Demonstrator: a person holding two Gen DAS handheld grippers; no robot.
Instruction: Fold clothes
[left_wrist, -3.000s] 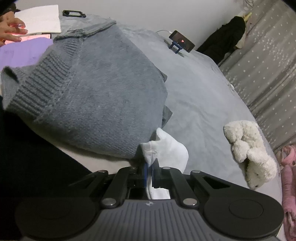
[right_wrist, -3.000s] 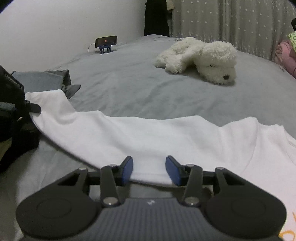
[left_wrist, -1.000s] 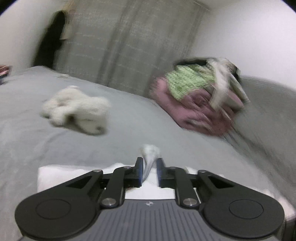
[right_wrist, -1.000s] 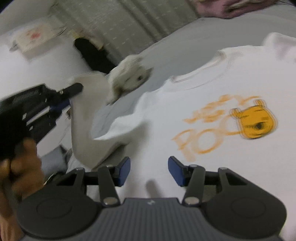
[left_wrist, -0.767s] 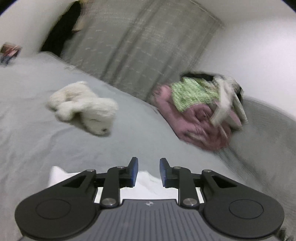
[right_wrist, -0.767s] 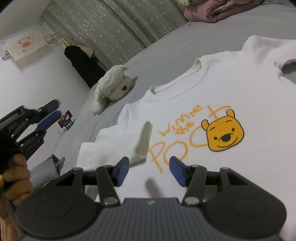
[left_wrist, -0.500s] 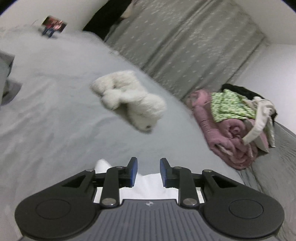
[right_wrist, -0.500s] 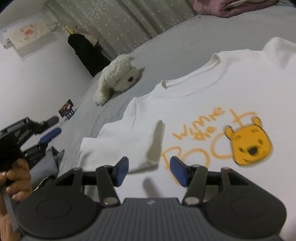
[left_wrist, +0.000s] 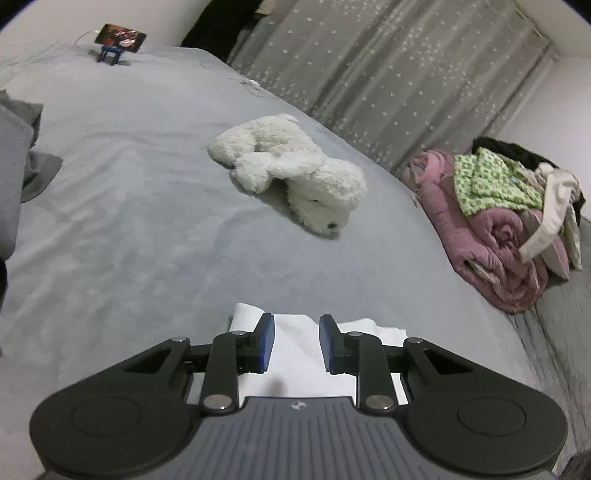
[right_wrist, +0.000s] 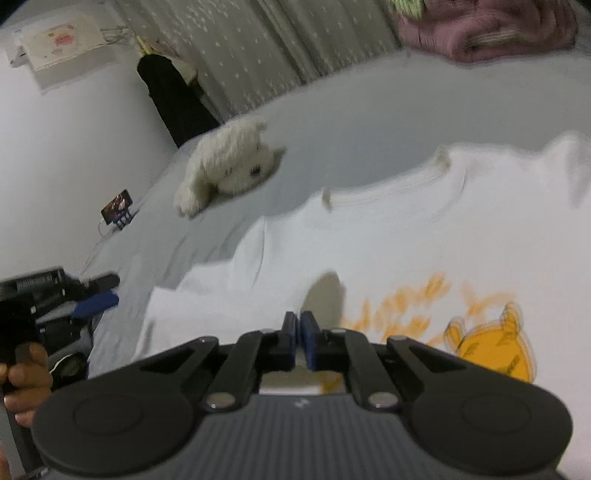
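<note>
Right gripper (right_wrist: 298, 341): jaws drawn together low over the white T-shirt (right_wrist: 424, 236); whether cloth is pinched between them cannot be told from the blurred view.
Left gripper (left_wrist: 293, 341): jaws parted, nothing held, a folded-in white edge lying beneath.
White T-shirt: spread print-up on the grey bed (left_wrist: 155, 229), one sleeve side turned inward, the orange print (right_wrist: 491, 347) exposed.
Step judged: side fold. It is best done with the edge lifted low, carried straight across, and laid parallel to the collar line.
Plush dog (left_wrist: 295, 173): well beyond.
Pink bedding pile (left_wrist: 495, 229): farther off, at the curtain side.
</note>
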